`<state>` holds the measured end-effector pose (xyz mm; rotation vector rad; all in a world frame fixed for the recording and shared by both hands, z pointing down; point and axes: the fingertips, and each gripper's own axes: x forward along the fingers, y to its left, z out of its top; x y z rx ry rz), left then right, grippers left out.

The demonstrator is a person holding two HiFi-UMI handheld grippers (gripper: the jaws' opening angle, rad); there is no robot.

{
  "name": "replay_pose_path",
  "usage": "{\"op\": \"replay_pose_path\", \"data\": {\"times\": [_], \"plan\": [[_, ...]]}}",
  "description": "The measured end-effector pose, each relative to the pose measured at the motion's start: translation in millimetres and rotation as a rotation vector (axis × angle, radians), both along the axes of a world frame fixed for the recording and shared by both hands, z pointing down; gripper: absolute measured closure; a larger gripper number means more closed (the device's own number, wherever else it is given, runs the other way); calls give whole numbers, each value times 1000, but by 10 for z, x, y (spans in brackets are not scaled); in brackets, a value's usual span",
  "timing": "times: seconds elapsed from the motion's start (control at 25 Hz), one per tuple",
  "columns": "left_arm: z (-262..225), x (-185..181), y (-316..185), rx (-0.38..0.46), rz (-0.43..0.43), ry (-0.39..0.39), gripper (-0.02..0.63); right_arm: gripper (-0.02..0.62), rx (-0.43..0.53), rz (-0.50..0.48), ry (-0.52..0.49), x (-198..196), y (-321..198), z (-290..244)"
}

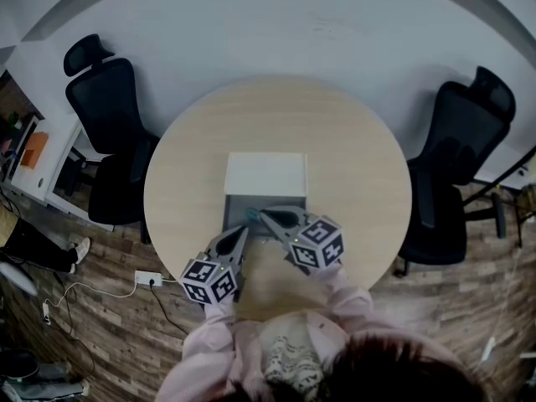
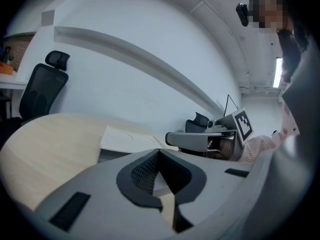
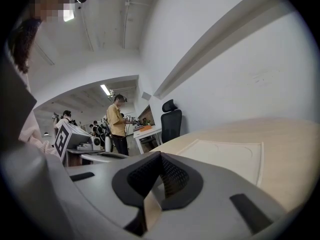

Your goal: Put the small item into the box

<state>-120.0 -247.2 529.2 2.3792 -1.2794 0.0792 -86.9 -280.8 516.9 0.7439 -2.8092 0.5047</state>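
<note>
Pale wood-grain table (image 1: 352, 166), white-lidded grey box (image 1: 266, 174) — black chairs (image 1: 109, 115), brown plank-patterned floor (image 1: 126, 342), pale pink sleeves (image 1: 209, 342)

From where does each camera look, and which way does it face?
Head view: on the person's head, facing steeply down at table, box, left gripper, right gripper, sleeves.
Left gripper view: on that gripper, along its shut jaws across the table; right gripper at right.
Right gripper view: on that gripper, along its shut jaws; left gripper at left.
Shared: both gripper views show the white lid and the same black chair.
</note>
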Motion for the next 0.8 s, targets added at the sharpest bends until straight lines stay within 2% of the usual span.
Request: {"op": "replay_pose_path", "data": {"times": [0.8], "plan": [[-21,79,-5,8,33,9,595,598,-8,-13,0,7,38,31]]}}
